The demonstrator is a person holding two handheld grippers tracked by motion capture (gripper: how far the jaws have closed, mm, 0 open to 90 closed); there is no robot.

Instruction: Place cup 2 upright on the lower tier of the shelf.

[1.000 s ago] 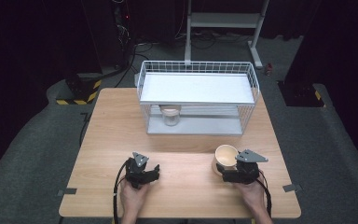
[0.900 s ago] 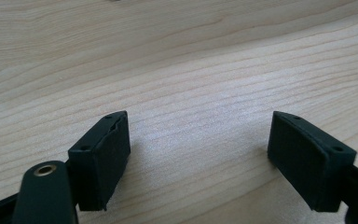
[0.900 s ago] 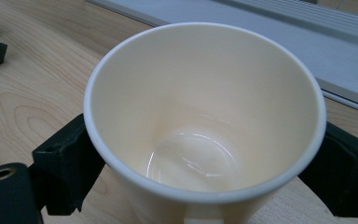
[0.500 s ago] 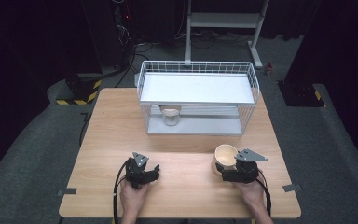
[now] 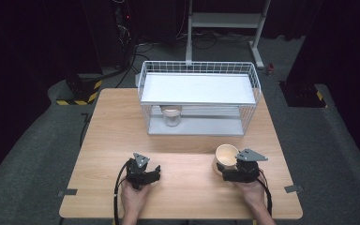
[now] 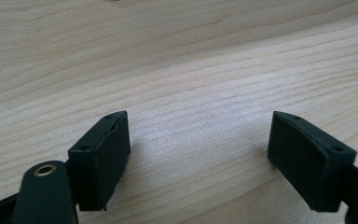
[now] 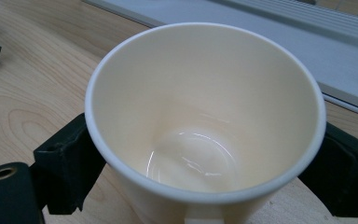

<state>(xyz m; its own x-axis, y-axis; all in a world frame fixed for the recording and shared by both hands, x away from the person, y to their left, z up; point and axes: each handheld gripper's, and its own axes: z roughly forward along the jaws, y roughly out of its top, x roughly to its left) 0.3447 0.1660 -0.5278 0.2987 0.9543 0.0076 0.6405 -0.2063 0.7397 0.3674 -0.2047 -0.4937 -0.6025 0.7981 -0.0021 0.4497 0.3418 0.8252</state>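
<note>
— The tongs?
— Right gripper (image 7: pixel 200 186) clasps a cream cup (image 7: pixel 205 121) between its jaws, upright on the wooden table (image 5: pixel 187 187), near the front edge; left gripper (image 6: pixel 200 158) gapes over bare wood.
— Beyond them?
— A white wire rack (image 5: pixel 198 89) at the far side — a small jar (image 5: pixel 171 116) stands under its shelf.

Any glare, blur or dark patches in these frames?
High view: table lit, surroundings nearly black. Left gripper view: pale sheen on the wood between the jaws, far edge soft. Right gripper view: bright glints at the bottom of the cup, near rim slightly blurred.
</note>
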